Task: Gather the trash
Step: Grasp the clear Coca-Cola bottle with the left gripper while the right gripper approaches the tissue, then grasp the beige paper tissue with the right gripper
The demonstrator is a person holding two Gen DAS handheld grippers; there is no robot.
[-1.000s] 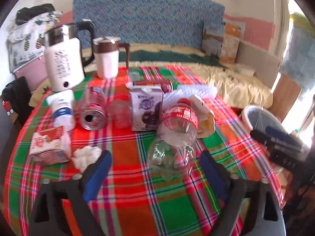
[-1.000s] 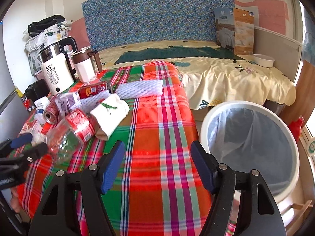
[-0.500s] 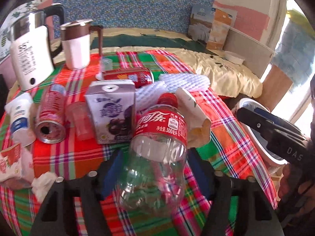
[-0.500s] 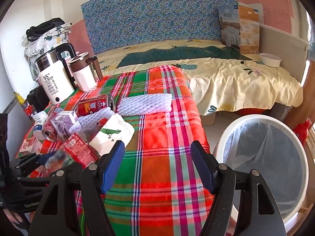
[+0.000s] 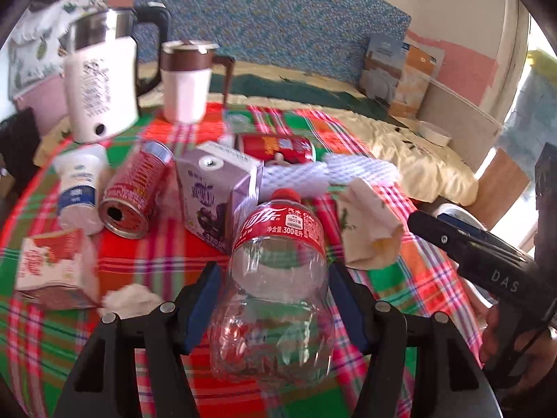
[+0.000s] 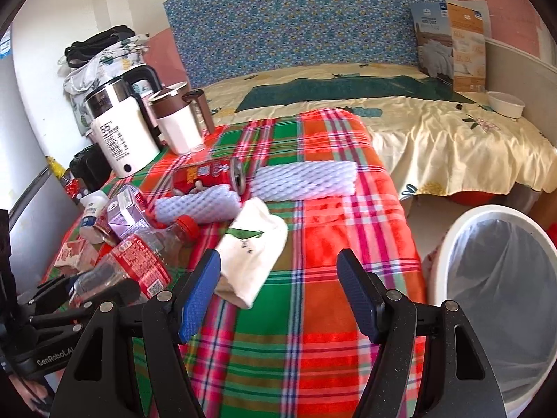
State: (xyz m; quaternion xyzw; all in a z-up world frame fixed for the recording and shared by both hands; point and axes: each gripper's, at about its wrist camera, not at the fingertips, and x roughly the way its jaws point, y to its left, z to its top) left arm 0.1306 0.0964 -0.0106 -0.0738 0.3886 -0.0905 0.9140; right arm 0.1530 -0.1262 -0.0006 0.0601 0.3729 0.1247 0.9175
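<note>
Bottle grab underway — left gripper [image 5: 273, 299] straddles the clear plastic bottle [image 5: 278, 278] lying on the plaid tablecloth [image 5: 400, 275], jaws closing, blue pads [image 5: 205, 303] at the bottle's flanks; whether they press yet, cannot tell. Cap points to 12 o'clock in the left wrist view. Purple juice carton [image 5: 214, 191] sits at 11 o'clock just beside the bottle's shoulder, tipped red can [image 5: 134, 195] further at 10, crumpled paper cup [image 5: 369, 223] at 2. Right gripper [image 6: 278, 292] hangs open over the cloth, nothing between its fingers; white trash bin [image 6: 452, 244] at 3 o'clock in its view, off the table edge.

Risks, judged: thin empty bottle is slick and round — it may squirt forward out of the pads as they squeeze, or buckle and twist. A forward shove would knock the carton into the can. Grip sits low on the body, so the bottle may swing on lift. The bin is well apart, so a loose hold could drop it short.
</note>
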